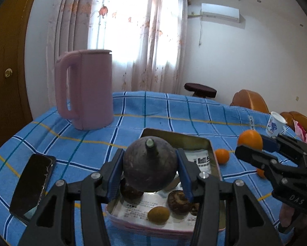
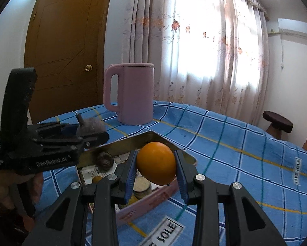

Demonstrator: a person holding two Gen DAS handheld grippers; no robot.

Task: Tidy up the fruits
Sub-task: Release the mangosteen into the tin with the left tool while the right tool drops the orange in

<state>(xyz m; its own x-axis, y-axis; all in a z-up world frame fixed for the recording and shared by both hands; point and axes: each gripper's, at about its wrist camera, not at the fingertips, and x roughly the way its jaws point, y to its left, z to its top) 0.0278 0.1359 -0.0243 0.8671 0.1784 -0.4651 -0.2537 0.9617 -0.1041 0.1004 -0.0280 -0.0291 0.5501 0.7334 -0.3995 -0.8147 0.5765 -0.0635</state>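
My left gripper point(image 1: 150, 171) is shut on a dark purple mangosteen point(image 1: 150, 164) and holds it above a pink-rimmed tin tray point(image 1: 204, 141). The tray holds two brown fruits point(image 1: 179, 202) and a small green-brown fruit point(image 1: 158, 215) on printed paper. My right gripper point(image 2: 156, 168) is shut on an orange point(image 2: 156, 163) and holds it over the tray's near corner point(image 2: 145, 205). It also shows at the right of the left wrist view point(image 1: 254, 147). A small orange point(image 1: 222, 156) lies on the cloth right of the tray; another point(image 1: 261, 173) is half hidden behind the right gripper.
A pink kettle point(image 1: 85, 90) stands at the back left of the blue checked tablecloth point(image 1: 174, 112). A black phone point(image 1: 33, 184) lies at the left. A white and blue cup point(image 1: 274, 126) stands at the right edge. A stool point(image 2: 277, 124) and orange chairs point(image 1: 250, 100) stand beyond the table.
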